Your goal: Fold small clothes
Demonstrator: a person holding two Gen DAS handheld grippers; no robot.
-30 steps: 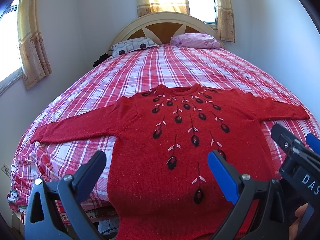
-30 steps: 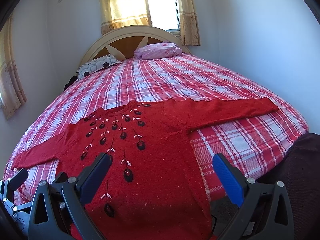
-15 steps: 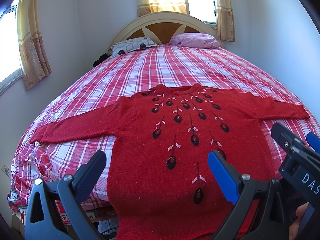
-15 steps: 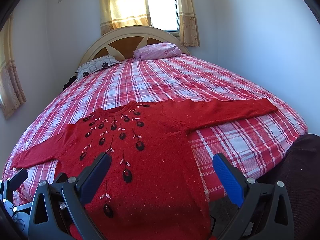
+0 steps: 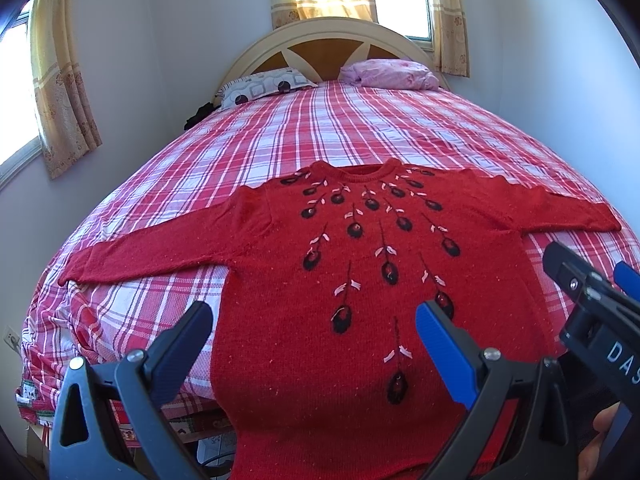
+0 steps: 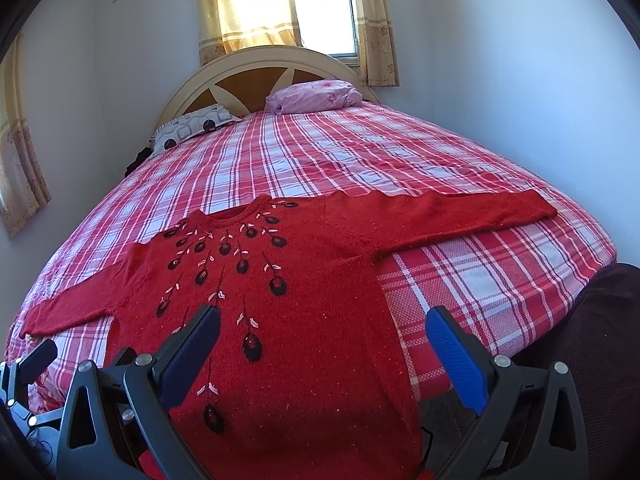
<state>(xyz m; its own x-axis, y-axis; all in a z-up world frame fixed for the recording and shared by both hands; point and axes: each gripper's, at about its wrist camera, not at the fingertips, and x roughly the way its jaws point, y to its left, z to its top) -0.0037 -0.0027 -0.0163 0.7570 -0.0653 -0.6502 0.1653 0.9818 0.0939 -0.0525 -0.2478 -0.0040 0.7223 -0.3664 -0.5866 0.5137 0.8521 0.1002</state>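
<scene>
A small red knitted sweater (image 5: 360, 280) with black and pink embroidered buds lies face up and flat on the bed, both sleeves spread out sideways and its hem hanging over the near edge. My left gripper (image 5: 314, 328) hovers open above the lower front of the sweater, holding nothing. In the right wrist view the same sweater (image 6: 304, 288) fills the lower left. My right gripper (image 6: 322, 330) is open above its right side, empty. The right gripper's body (image 5: 592, 300) shows at the right edge of the left wrist view.
The bed (image 5: 360, 128) has a red and white plaid cover. A patterned pillow (image 5: 264, 86) and a pink pillow (image 5: 392, 74) lie by the cream headboard (image 5: 328, 36). White walls and curtained windows surround the bed. A dark object (image 6: 592, 340) sits at the bed's near right corner.
</scene>
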